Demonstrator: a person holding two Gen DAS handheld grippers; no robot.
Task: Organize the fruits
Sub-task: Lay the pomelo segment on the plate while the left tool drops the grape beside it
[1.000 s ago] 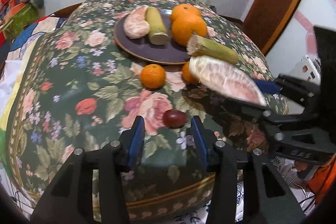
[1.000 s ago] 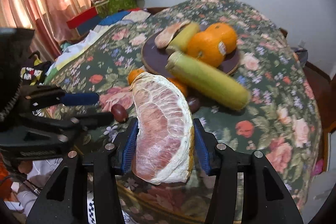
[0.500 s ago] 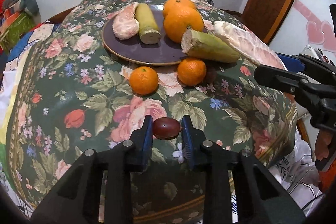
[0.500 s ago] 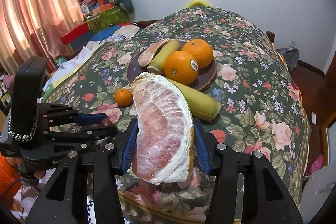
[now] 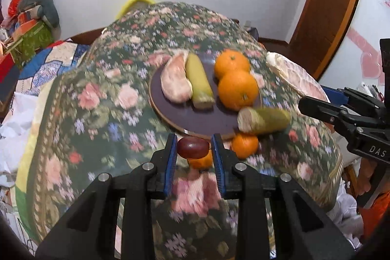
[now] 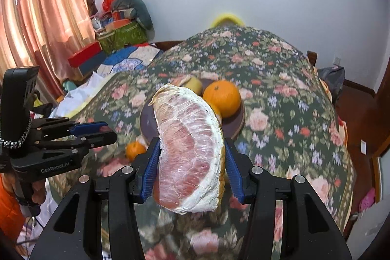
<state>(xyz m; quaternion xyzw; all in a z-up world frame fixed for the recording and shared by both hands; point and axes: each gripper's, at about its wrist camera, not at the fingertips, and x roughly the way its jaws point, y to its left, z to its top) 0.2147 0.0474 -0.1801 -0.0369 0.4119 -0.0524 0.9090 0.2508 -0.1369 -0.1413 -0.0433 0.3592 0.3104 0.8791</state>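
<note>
My left gripper [image 5: 193,149] is shut on a dark red grape [image 5: 193,148] and holds it above the table, near the front rim of the dark plate [image 5: 195,118]. The plate holds a peeled pomelo wedge [image 5: 176,81], a green cane piece [image 5: 198,81] and two oranges [image 5: 237,89]. A second cane piece [image 5: 264,116] leans on the plate's right rim. Two small tangerines [image 5: 245,145] lie on the cloth by the plate. My right gripper [image 6: 191,157] is shut on a large peeled pomelo wedge [image 6: 189,150], raised right of the plate; it also shows in the left wrist view [image 5: 292,79].
The table has a floral cloth [image 5: 97,113] that drops off at the edges. A bed with quilts and boxes [image 6: 117,45] lies to the left. A wooden door [image 5: 329,4] stands at the right. A curtain [image 6: 43,16] hangs at the far left.
My left gripper closed on the grape, lifted it off the cloth and carried it toward the plate. My right gripper rose and drew back with the pomelo wedge.
</note>
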